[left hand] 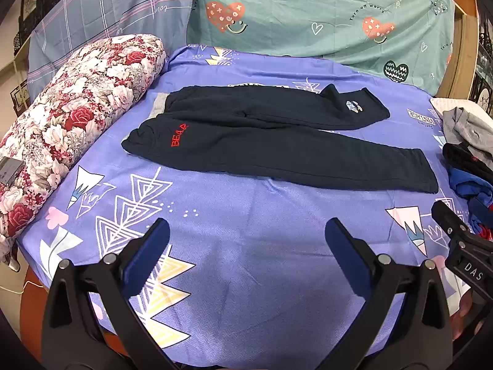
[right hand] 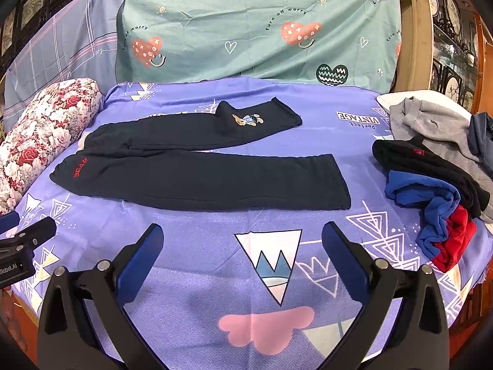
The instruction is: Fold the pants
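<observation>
Dark navy pants (left hand: 277, 151) lie spread flat on the purple patterned sheet (left hand: 240, 246), waist at the left with red "BEAR" lettering, legs running right and slightly apart. They also show in the right wrist view (right hand: 215, 182), where the far leg carries a small bear patch. My left gripper (left hand: 246, 237) is open and empty, hovering over the sheet in front of the pants. My right gripper (right hand: 242, 240) is open and empty too, in front of the near leg's cuff. Each gripper shows at the edge of the other's view.
A floral bolster (left hand: 71, 129) lies along the left edge of the bed. A pile of grey, black, blue and red clothes (right hand: 437, 178) sits at the right edge. A teal heart-print cloth (right hand: 252, 30) hangs behind the bed.
</observation>
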A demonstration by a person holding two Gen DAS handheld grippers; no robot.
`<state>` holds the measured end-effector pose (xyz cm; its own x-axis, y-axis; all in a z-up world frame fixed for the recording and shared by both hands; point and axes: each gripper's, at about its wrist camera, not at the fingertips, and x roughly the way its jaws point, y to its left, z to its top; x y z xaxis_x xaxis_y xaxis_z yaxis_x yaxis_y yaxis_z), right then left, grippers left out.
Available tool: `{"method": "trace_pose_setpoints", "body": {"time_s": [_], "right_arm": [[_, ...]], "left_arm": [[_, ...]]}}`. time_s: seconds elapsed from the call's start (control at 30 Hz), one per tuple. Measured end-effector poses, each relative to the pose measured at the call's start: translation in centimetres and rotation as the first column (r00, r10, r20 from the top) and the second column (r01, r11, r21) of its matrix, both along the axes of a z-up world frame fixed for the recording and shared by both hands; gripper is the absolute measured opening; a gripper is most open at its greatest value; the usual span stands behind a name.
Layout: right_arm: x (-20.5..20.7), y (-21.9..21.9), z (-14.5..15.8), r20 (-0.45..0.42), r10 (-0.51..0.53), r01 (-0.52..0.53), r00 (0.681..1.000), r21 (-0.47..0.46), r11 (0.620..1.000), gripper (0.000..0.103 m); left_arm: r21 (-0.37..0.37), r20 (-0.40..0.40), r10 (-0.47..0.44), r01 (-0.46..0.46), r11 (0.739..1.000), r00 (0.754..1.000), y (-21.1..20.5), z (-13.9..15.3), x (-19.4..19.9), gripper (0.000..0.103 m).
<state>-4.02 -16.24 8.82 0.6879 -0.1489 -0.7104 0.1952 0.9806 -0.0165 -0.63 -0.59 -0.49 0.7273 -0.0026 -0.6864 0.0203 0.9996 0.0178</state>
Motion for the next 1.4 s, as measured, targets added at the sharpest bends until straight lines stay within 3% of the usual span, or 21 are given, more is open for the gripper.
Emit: {"method": "trace_pose_setpoints", "body": {"time_s": [1.4], "right_arm": [[1.1,0.0,-0.5,-0.027,0.01,-0.01,1.0,-0.01,1.0,0.102]], "left_arm": [[-0.009,-0.013,-0.001,0.001,1.0,1.0,-0.1,-0.3,1.0,0.101]]}}
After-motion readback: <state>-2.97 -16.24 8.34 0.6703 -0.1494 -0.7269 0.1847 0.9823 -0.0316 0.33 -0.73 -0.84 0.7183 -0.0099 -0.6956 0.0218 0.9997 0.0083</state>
